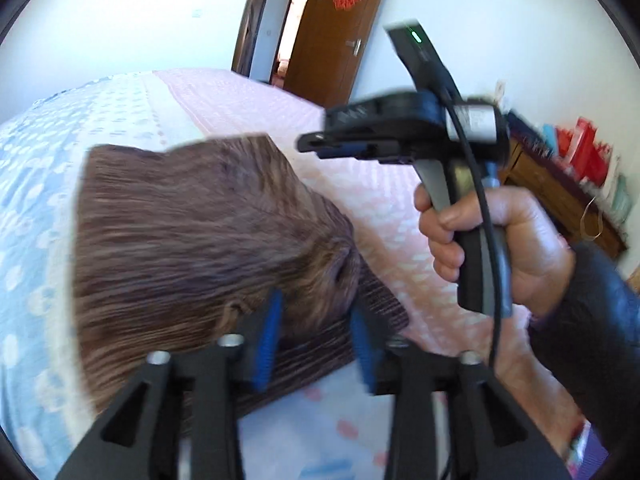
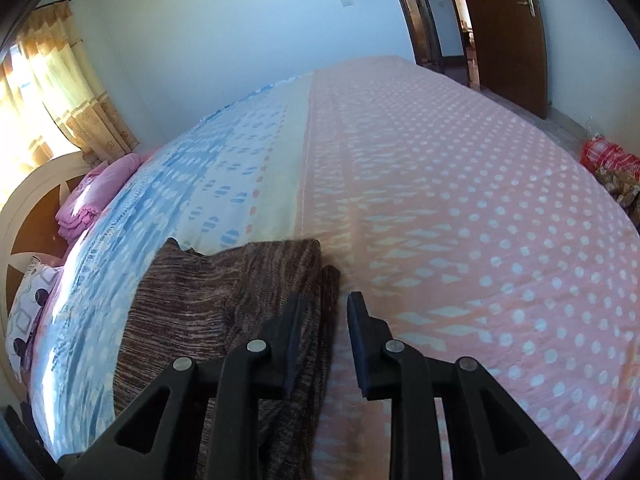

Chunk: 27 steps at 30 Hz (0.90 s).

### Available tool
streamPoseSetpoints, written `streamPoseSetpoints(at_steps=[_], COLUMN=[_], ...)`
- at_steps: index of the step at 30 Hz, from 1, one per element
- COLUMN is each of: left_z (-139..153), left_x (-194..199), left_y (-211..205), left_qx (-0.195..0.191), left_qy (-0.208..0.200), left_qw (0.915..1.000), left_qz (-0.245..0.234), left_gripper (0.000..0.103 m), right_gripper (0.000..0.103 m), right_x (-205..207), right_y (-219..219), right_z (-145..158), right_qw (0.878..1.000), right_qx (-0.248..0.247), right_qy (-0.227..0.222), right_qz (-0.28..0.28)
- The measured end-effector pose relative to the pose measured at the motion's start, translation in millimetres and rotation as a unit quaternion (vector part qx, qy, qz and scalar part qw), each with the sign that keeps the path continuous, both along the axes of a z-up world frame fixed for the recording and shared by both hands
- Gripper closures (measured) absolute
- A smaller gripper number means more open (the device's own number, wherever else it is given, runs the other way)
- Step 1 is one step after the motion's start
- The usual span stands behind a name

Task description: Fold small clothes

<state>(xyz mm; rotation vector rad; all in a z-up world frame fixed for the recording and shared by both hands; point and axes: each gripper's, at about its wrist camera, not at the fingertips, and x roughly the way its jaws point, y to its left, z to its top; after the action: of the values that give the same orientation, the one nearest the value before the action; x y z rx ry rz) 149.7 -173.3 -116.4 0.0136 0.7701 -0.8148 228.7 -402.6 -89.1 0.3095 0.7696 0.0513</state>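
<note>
A brown striped knit garment lies on the bed, partly folded over itself. My left gripper is open, its blue pads on either side of the garment's near ribbed edge. The right gripper shows in the left wrist view, held in a hand above the bed to the right of the garment. In the right wrist view the garment lies at lower left. My right gripper is open and empty over the garment's right edge.
The bed cover is pink with white dots on the right and blue-patterned on the left. Pillows and a pink folded cloth lie at the headboard. A brown door stands open. A wooden cabinet stands at right.
</note>
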Motion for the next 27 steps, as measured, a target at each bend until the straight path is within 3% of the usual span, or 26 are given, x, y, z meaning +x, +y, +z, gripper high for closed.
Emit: streamPoseSetpoints(at_steps=[1, 2, 5, 8, 12, 16, 21, 23, 27], left_z=[8, 15, 26, 27, 0, -34, -35, -35, -35], left_x=[1, 4, 18, 34, 40, 46, 23, 17, 15], left_y=[13, 25, 50, 68, 70, 71, 59, 59, 70], left_qx=[-0.010, -0.019, -0.015, -0.017, 0.048, 0.068, 0.101, 0.105, 0.085], left_qy=[-0.006, -0.015, -0.034, -0.019, -0.017, 0.046, 0.006, -0.004, 0.012], left_qw=[0.9998, 0.9991, 0.9954, 0.9923, 0.9865, 0.9843, 0.9833, 0.9829, 0.9842], left_qz=[0.016, 0.034, 0.088, 0.121, 0.155, 0.156, 0.152, 0.151, 0.155], left_gripper=[0.041, 0.037, 0.037, 0.037, 0.037, 0.037, 0.031, 0.023, 0.021], right_gripper=[0.079, 0.079, 0.079, 0.079, 0.079, 0.079, 0.079, 0.079, 0.079], right_x=[-2, -3, -13, -42, -88, -119, -116, -113, -118], right_y=[6, 14, 42, 58, 47, 64, 100, 116, 122], right_z=[6, 11, 14, 8, -8, -11, -9, -11, -43], right_qw=[1.000, 1.000, 0.998, 0.997, 0.999, 0.998, 0.993, 0.990, 0.982], right_qx=[0.002, 0.008, 0.017, 0.003, -0.001, -0.038, -0.067, -0.081, -0.121], right_qy=[-0.007, -0.011, 0.000, 0.004, 0.017, 0.010, -0.001, 0.001, 0.068], right_qz=[0.009, 0.023, 0.067, 0.080, 0.036, 0.055, 0.094, 0.117, 0.130])
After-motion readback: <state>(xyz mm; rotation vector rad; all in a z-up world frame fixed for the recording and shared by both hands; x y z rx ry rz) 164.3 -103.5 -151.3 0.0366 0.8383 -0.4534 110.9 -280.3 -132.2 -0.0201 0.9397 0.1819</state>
